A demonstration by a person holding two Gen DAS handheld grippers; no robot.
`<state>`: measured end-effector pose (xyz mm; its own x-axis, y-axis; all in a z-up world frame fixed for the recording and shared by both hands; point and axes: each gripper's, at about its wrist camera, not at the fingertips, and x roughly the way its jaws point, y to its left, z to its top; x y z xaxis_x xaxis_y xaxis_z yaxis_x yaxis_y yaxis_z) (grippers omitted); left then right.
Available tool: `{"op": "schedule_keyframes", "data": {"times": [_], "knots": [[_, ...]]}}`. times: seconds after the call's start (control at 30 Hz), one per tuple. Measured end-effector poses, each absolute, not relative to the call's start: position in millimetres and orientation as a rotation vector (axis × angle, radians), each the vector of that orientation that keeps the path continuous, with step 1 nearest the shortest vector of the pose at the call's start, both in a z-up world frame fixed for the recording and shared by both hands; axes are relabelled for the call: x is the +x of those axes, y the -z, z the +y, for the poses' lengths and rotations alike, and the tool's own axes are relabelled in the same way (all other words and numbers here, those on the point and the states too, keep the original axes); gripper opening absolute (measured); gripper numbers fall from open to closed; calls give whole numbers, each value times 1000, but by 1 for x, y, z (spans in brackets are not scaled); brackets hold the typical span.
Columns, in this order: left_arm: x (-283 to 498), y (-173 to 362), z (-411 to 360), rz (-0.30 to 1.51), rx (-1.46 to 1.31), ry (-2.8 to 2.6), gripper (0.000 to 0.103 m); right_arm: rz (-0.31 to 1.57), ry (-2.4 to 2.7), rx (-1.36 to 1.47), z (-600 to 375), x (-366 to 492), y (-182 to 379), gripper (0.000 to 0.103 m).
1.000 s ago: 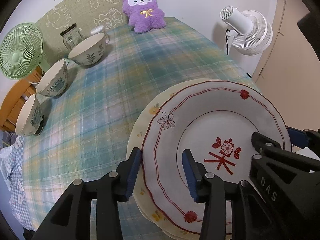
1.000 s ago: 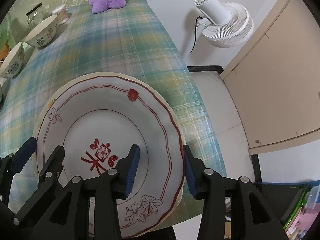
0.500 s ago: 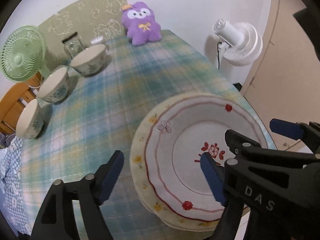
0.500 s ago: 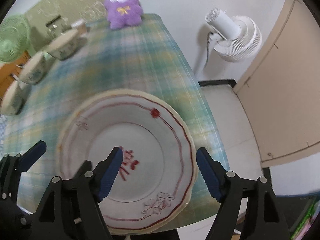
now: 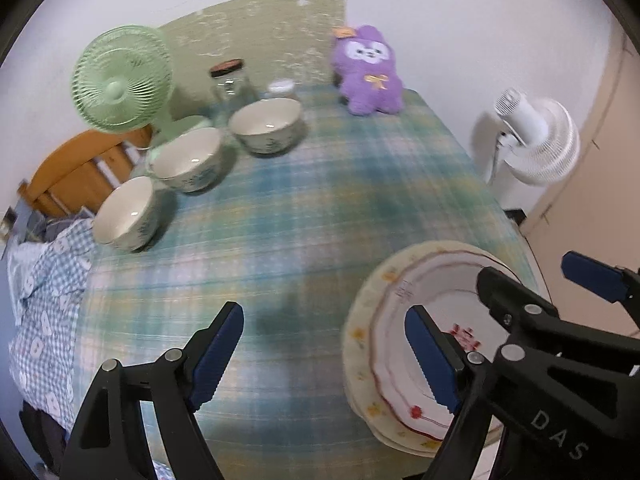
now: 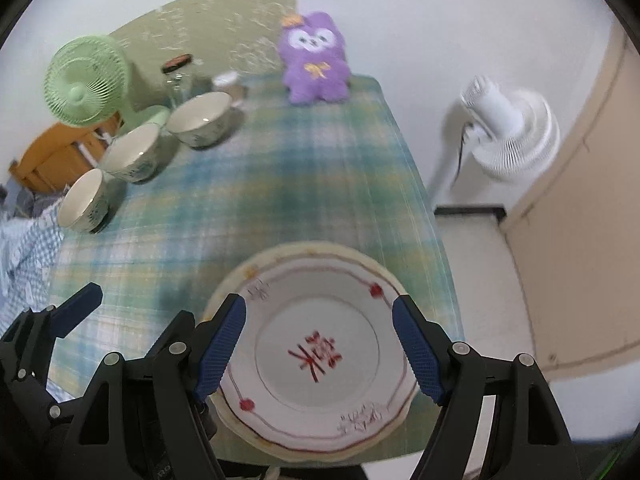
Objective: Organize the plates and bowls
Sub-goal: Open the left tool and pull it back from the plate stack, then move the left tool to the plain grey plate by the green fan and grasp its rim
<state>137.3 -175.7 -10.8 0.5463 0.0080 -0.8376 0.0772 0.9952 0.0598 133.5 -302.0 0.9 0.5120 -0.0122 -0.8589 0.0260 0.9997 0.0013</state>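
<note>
A white plate with red trim (image 6: 320, 396) (image 5: 390, 320) lies on a cream plate with yellow flowers (image 6: 304, 246) (image 5: 356, 346) at the table's near right corner. My right gripper (image 6: 320, 334) hovers open above this stack and touches neither plate. My left gripper (image 5: 324, 346) is open over the plaid cloth just left of the stack, with nothing between its fingers. Three patterned bowls stand apart in a row at the far left: one at the back (image 5: 266, 124) (image 6: 200, 118), one in the middle (image 5: 188, 164) (image 6: 134, 158), one nearest (image 5: 128, 216) (image 6: 84, 200).
A green desk fan (image 5: 120, 80), a glass jar (image 5: 230, 80) and a purple plush toy (image 5: 370, 76) stand along the table's far end. A white floor fan (image 6: 508, 128) stands beyond the right edge. A wooden chair (image 5: 76, 168) and checked fabric (image 5: 44, 300) are at the left.
Both grippers, earlier narrow around the red-trimmed plate's rim, have opened wide and risen away from it. The plate stays on the cream plate.
</note>
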Motion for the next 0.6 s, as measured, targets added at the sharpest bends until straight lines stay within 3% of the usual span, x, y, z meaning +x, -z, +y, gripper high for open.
{"op": "schedule_keyframes", "data": {"times": [0.43, 0.6], "knots": [[171, -7, -64, 938, 30, 20, 81, 990, -2, 27, -204, 166, -19, 78], [188, -10, -17, 939, 55, 49, 73, 965, 13, 61, -155, 176, -23, 78]]}}
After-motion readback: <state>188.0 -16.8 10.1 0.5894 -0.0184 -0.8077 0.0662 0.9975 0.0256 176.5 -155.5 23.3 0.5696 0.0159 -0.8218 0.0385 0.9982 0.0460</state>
